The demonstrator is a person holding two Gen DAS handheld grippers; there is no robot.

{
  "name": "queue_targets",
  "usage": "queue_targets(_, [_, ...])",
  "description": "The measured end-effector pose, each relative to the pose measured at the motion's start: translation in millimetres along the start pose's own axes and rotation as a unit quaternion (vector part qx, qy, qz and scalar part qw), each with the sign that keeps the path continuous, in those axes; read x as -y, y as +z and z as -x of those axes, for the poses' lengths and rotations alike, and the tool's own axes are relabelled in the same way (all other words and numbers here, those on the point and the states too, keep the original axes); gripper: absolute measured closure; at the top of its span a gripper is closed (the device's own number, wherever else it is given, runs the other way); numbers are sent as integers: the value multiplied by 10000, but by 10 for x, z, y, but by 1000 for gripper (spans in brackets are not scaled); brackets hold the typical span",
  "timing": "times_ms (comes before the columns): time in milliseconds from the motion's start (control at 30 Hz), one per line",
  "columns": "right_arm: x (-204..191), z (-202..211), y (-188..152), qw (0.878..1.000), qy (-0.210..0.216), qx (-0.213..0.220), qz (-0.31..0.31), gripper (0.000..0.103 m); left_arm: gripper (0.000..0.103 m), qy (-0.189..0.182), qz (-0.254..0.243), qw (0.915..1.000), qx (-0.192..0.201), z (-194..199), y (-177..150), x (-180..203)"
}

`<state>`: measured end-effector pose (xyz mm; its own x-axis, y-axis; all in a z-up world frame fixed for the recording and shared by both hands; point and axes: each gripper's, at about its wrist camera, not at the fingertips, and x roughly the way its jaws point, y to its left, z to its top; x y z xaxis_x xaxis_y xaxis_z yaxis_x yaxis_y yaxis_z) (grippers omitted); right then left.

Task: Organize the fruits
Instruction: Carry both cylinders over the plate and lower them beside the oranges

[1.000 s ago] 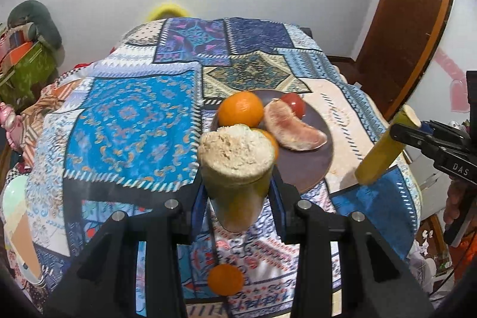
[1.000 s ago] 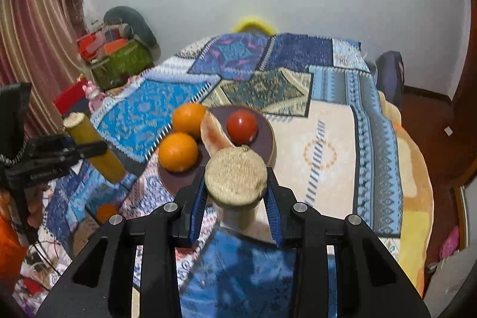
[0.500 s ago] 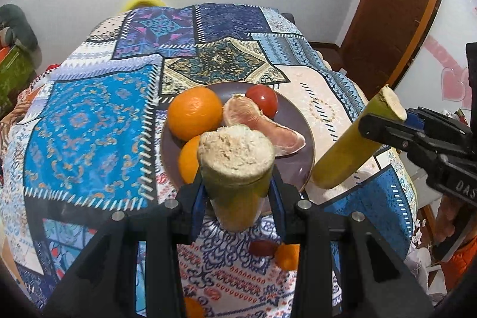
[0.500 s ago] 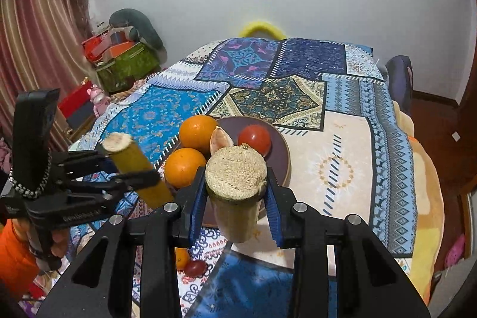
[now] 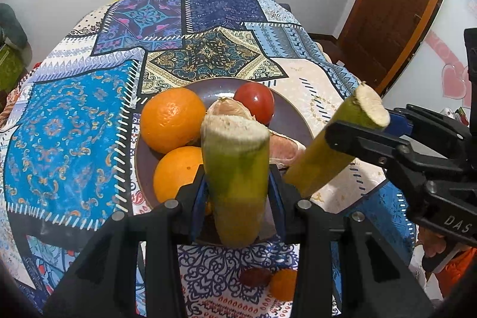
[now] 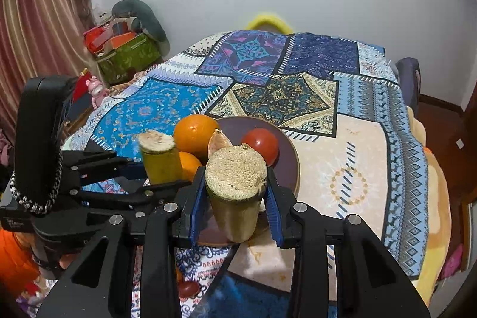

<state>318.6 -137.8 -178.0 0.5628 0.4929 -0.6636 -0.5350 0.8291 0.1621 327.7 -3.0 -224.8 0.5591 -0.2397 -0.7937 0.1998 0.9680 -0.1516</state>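
Since a second ago I have been bringing both hands in and down toward the plate [image 5: 298, 121], so it is sitting much closer under my grippers. My left gripper [image 5: 237, 192] is clamping a green stalk piece [image 5: 235, 169] upright, its pale cut end facing up, right over the near rim of the plate. My right gripper [image 6: 235, 210] is squeezing a second stalk piece [image 6: 235, 189] the same way, just beside the first. On the plate two oranges [image 5: 173, 118] are lying at the left, a tomato [image 5: 255, 102] at the far side and a peeled citrus wedge [image 5: 229, 109] between them. A small orange fruit [image 5: 281, 283] and a dark red one [image 5: 255, 276] are resting on the patterned bedspread [image 5: 68, 139] nearer to me.
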Motion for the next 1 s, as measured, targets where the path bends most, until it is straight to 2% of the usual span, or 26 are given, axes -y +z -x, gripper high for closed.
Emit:
queue_targets(433, [92, -180, 51, 9997, 182, -60, -149, 70, 64, -13, -64, 10000, 46, -59, 20, 5])
queue_targets(600, [67, -250, 84, 9996, 203, -131, -112, 70, 51, 111, -12, 9998, 137, -23, 17, -26])
queue_targets(1000, [43, -253, 64, 9998, -25, -184, 71, 68, 50, 71, 64, 9996, 258, 117, -5, -63])
